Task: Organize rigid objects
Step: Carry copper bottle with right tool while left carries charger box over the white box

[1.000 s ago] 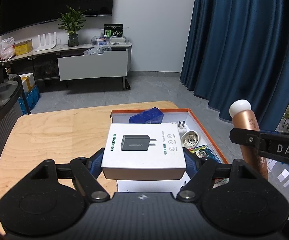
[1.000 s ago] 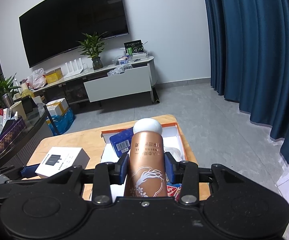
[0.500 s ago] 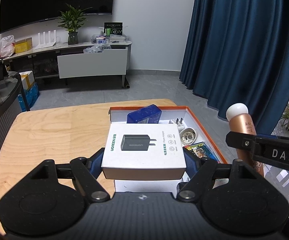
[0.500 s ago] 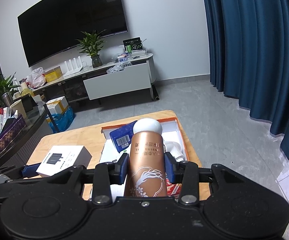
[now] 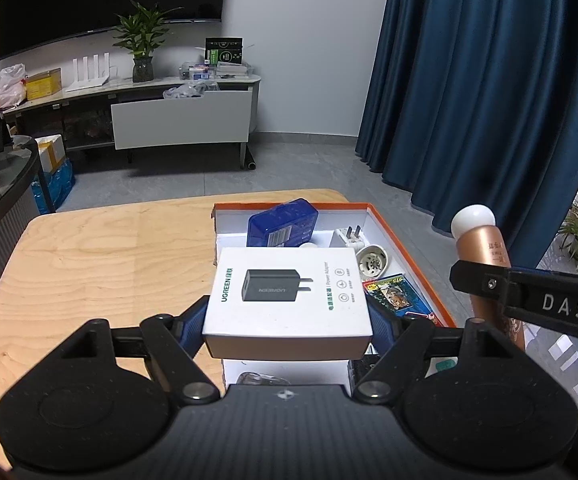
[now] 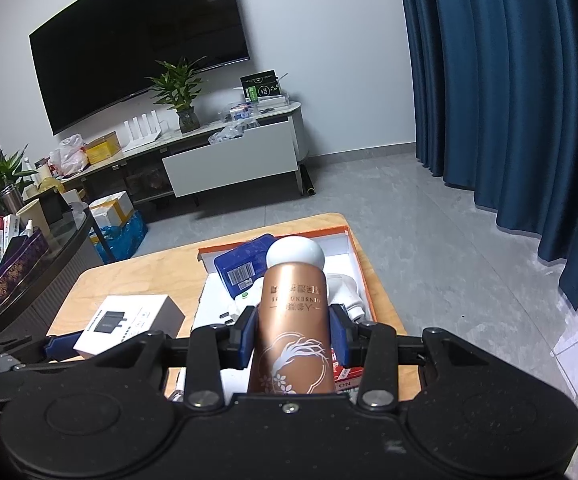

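Observation:
My left gripper (image 5: 289, 320) is shut on a white UGREEN charger box (image 5: 289, 292), held level above the near end of an orange-rimmed white tray (image 5: 409, 248). My right gripper (image 6: 293, 332) is shut on a copper bottle with a white round cap (image 6: 293, 312), held upright above the tray (image 6: 353, 272). The bottle also shows at the right of the left wrist view (image 5: 485, 248). The charger box shows at the left of the right wrist view (image 6: 129, 320).
The tray holds a blue box (image 5: 283, 226), a white plug (image 5: 349, 236), a round white socket (image 5: 373, 260) and a colourful card pack (image 5: 393, 294). It lies on a wooden table (image 5: 89, 260). Blue curtains (image 5: 489, 100) hang to the right, a TV cabinet (image 5: 181, 120) stands beyond.
Both grippers have risen and drawn back a little with their loads, so the tray and table look lower and farther. Both grips are unchanged.

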Demonstrator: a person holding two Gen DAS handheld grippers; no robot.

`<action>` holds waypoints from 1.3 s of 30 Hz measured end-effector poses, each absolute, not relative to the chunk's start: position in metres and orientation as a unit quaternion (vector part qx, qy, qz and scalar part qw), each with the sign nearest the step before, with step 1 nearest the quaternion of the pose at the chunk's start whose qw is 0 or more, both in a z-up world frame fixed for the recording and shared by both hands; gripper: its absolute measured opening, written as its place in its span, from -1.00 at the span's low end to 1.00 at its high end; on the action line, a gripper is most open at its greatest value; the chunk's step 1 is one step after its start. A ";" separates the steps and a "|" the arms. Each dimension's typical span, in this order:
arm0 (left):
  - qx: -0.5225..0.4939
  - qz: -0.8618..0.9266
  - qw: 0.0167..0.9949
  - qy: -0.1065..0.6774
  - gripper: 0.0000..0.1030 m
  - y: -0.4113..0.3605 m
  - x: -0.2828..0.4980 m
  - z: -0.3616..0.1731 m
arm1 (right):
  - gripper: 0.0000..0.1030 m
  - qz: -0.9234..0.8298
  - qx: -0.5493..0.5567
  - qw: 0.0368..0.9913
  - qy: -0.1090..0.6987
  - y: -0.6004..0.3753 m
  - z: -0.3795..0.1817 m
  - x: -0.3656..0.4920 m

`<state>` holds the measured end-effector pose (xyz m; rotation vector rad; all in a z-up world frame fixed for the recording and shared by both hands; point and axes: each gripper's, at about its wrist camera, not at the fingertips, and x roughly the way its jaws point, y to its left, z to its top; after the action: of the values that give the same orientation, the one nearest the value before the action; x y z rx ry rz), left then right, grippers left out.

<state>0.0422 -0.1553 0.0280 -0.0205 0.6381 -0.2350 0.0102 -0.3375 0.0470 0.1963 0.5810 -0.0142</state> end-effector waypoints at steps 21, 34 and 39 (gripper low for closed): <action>-0.011 -0.117 0.940 0.320 0.53 -0.156 0.041 0.022 | -0.08 -0.005 0.099 0.952 0.291 -0.341 0.046 0.012; -0.013 -0.117 0.939 0.323 0.53 -0.155 0.042 0.020 | -0.08 -0.002 0.100 0.950 0.296 -0.338 0.048 0.017; -0.011 -0.117 0.938 0.325 0.53 -0.155 0.042 0.020 | -0.08 0.002 0.101 0.948 0.301 -0.336 0.046 0.018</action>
<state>0.0424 -0.1550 0.0196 -0.0228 0.6629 -0.2391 0.0177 -0.3359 0.0456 0.2055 0.6121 0.0033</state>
